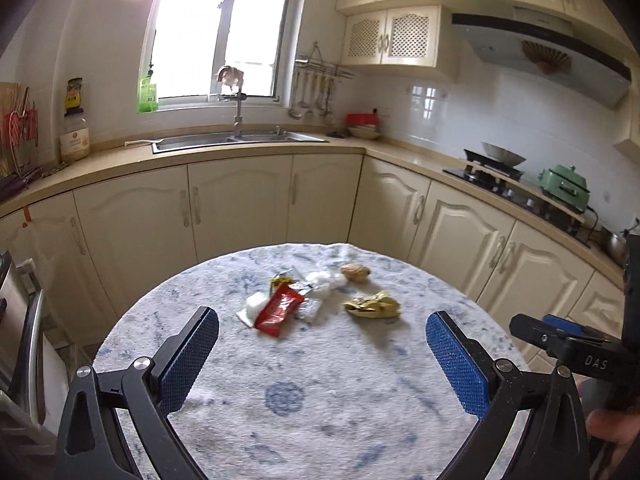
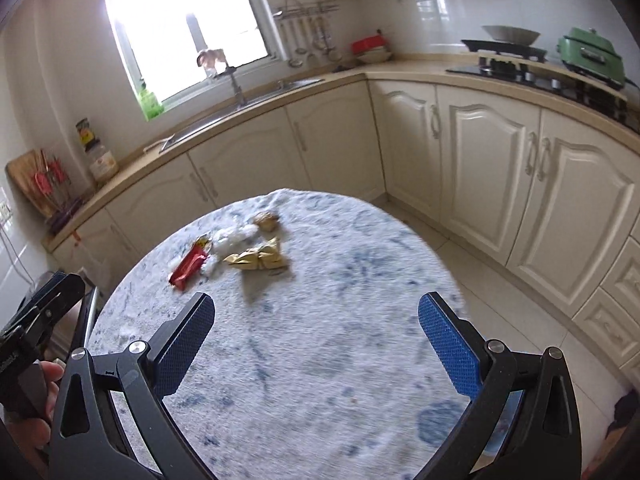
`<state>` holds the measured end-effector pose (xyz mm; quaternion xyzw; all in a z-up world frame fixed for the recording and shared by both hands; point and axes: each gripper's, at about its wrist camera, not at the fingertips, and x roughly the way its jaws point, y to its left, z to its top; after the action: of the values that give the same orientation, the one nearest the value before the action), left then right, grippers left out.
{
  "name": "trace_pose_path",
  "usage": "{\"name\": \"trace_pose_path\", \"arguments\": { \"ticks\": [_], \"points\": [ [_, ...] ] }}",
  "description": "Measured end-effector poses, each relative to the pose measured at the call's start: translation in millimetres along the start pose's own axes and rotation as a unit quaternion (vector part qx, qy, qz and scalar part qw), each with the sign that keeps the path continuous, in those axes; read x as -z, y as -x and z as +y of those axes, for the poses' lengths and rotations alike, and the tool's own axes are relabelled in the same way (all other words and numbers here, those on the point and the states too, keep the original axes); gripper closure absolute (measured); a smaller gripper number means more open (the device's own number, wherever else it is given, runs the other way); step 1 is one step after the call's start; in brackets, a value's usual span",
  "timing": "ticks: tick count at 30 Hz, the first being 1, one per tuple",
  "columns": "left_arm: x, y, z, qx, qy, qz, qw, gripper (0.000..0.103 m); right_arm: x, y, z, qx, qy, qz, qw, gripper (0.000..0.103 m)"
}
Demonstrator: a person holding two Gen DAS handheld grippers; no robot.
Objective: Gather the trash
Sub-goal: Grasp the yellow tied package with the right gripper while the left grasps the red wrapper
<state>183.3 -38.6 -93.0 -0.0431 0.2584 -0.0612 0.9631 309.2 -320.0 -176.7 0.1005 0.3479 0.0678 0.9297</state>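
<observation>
A small pile of trash lies on the far half of a round table (image 1: 304, 396) with a white and blue cloth. It holds a red wrapper (image 1: 279, 309), a crumpled gold wrapper (image 1: 372, 305), white tissue (image 1: 325, 282) and a brown crumpled lump (image 1: 355, 272). My left gripper (image 1: 322, 338) is open and empty, held over the near part of the table, short of the pile. My right gripper (image 2: 316, 322) is open and empty too, to the right of the left one. In the right wrist view the red wrapper (image 2: 189, 267) and gold wrapper (image 2: 258, 259) lie ahead and to the left.
Cream kitchen cabinets (image 1: 240, 208) and a counter with a sink (image 1: 236, 140) run behind the table. A stove with a wok (image 1: 500, 160) and a green pot (image 1: 564, 188) stand at the right. A metal appliance (image 1: 20, 320) is at the table's left. Tiled floor (image 2: 500, 320) is to the right.
</observation>
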Motion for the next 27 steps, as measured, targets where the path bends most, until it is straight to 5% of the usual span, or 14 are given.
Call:
{"name": "trace_pose_path", "arguments": {
  "ticks": [10, 19, 26, 27],
  "points": [
    [-3, -47, 28, -0.028, 0.004, 0.035, 0.9990, 0.001, -7, -71, 39, 0.004, 0.036, 0.049, 0.998, 0.000],
    [-23, -138, 43, -0.075, -0.040, 0.060, 0.9946, 0.001, -22, -134, 67, 0.001, 0.064, 0.085, 0.994, 0.000],
    [-18, -175, 79, -0.059, 0.021, 0.106, 0.9924, 0.001, -24, -187, 75, 0.011, 0.082, 0.116, 0.990, 0.001],
    [-19, -176, 84, -0.055, 0.031, 0.107, 0.9923, 0.001, -22, -192, 75, 0.009, 0.081, 0.117, 0.990, 0.007]
  ]
}}
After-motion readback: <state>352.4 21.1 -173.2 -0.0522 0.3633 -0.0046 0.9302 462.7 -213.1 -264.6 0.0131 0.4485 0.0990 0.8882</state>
